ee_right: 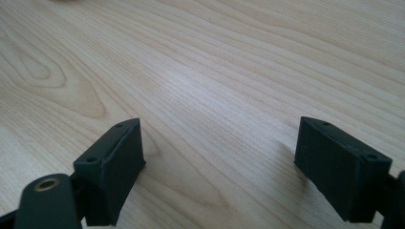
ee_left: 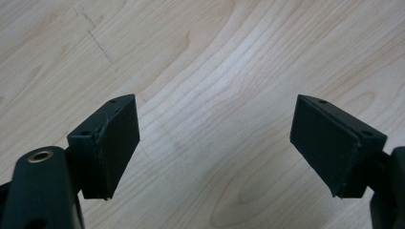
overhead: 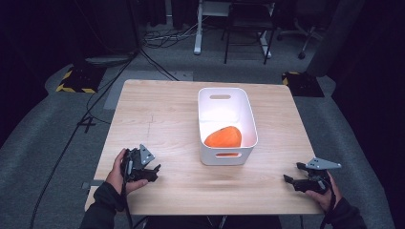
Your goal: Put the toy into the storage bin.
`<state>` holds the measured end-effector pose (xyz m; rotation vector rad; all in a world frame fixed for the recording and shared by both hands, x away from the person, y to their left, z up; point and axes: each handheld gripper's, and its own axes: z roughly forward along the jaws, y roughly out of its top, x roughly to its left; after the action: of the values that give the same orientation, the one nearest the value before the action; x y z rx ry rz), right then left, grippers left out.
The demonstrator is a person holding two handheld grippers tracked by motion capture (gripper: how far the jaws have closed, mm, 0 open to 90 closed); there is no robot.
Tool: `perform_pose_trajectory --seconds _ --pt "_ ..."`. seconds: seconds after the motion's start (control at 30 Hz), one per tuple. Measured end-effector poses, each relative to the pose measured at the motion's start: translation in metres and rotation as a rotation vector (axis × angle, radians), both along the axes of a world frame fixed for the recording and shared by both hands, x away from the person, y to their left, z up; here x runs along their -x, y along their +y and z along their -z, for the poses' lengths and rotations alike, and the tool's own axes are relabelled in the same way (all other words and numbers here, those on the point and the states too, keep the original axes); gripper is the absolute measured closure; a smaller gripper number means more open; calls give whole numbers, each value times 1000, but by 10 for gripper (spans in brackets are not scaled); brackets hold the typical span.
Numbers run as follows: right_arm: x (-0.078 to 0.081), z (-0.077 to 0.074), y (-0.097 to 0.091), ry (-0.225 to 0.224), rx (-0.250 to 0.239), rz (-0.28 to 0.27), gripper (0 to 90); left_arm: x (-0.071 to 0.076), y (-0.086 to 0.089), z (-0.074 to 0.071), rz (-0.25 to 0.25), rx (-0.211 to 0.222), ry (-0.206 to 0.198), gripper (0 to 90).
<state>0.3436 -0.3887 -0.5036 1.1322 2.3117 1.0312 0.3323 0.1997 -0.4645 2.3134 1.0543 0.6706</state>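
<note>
A smooth orange lump (overhead: pixel 224 137) lies inside the white bin (overhead: pixel 251 119). Both the left gripper (overhead: pixel 152 171) and right gripper (overhead: pixel 292 173) gape wide over bare table (overhead: pixel 157 119), holding nothing.

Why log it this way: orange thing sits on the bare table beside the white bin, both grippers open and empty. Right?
Not quite. The orange thing lies inside the white bin, at its near end, not on the table beside it; the high view shows this. The rest holds: left gripper and right gripper are open and empty.
</note>
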Motion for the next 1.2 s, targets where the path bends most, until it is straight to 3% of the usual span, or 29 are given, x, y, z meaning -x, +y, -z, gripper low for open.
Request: perform_pose_trajectory --seconds 0.2,0.6,0.77,0.97,1.2 --pt "0 0 0 0 0 0 169 5 7 7 -7 6 11 176" --pt "0 0 0 0 0 0 169 14 19 23 -46 58 39 179" --pt "0 0 0 0 0 0 169 17 24 30 -52 101 53 179" --pt "0 0 0 0 0 0 169 20 37 38 -96 241 80 178" --pt "0 0 0 -1 0 0 169 21 40 39 -115 251 83 174"
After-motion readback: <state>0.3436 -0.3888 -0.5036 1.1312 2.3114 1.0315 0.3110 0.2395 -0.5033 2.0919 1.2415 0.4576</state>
